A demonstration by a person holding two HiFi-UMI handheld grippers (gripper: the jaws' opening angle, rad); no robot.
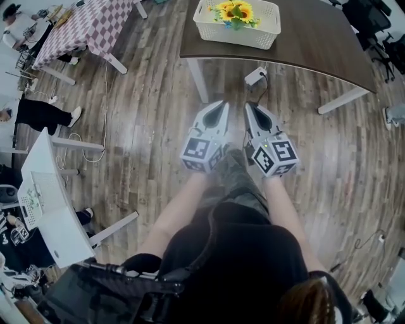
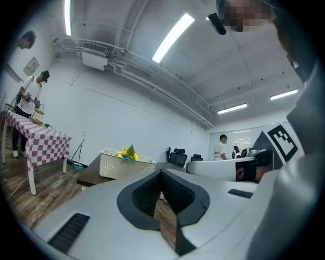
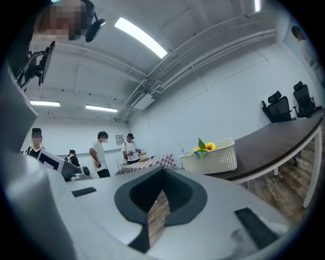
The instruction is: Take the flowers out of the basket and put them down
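Observation:
A white plastic basket [image 1: 237, 25] stands on the near edge of a dark brown table [image 1: 310, 41], with yellow sunflowers [image 1: 235, 12] in it. Both grippers are held side by side over the wooden floor, short of the table and pointing level at it. My left gripper [image 1: 222, 104] is shut with nothing in it, and so is my right gripper [image 1: 249, 105]. In the left gripper view the basket [image 2: 127, 165] and flowers [image 2: 127, 152] lie ahead beyond the closed jaws [image 2: 162, 175]. The right gripper view shows the basket [image 3: 212, 158] and flowers [image 3: 205, 147] to the right of its closed jaws [image 3: 162, 173].
A white adapter with a cable [image 1: 255, 76] lies on the floor under the table's edge. A checkered table [image 1: 82, 25] stands far left, with a white desk [image 1: 54, 202] at near left. Black office chairs [image 1: 373, 19] sit at the far right. Several people [image 3: 101, 155] stand in the room.

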